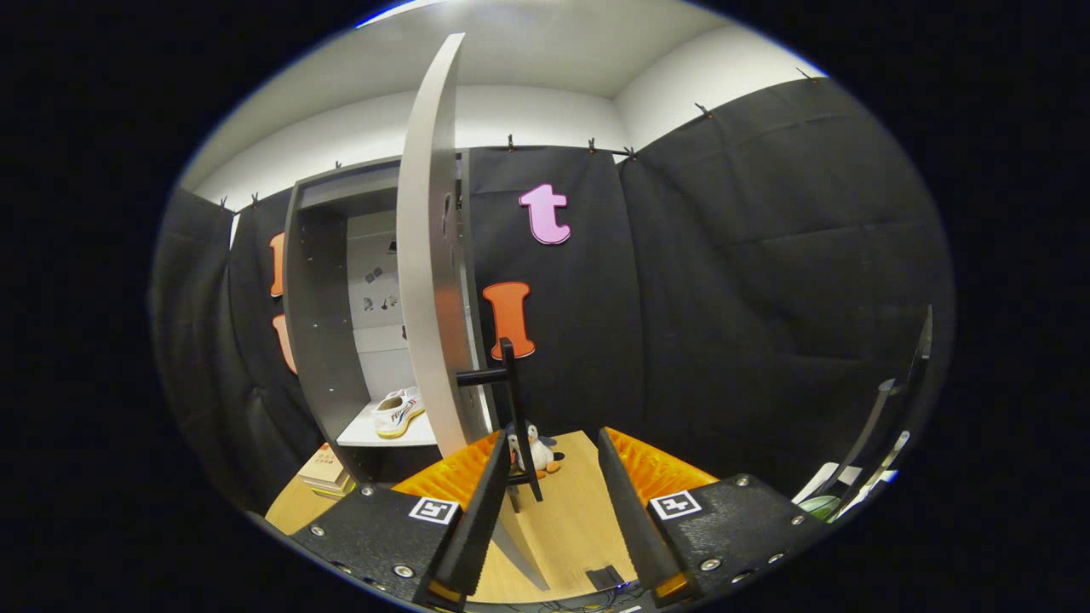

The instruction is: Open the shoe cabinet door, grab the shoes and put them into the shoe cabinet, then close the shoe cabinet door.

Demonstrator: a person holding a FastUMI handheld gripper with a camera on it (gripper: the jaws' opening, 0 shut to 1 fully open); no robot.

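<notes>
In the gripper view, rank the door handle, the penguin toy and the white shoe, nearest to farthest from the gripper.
The gripper is open, holding nothing.
1. Door handle: black bar on the open cabinet door, between the fingers, toward the left one.
2. Penguin toy: on the wooden floor just beyond the handle.
3. White shoe: on the cabinet shelf, behind the door, left of the fingers.

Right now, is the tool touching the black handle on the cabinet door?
Cannot tell. In the gripper view the open tool has the door handle between its fingers, close beside one finger, but any gap or contact there is hidden.
</notes>
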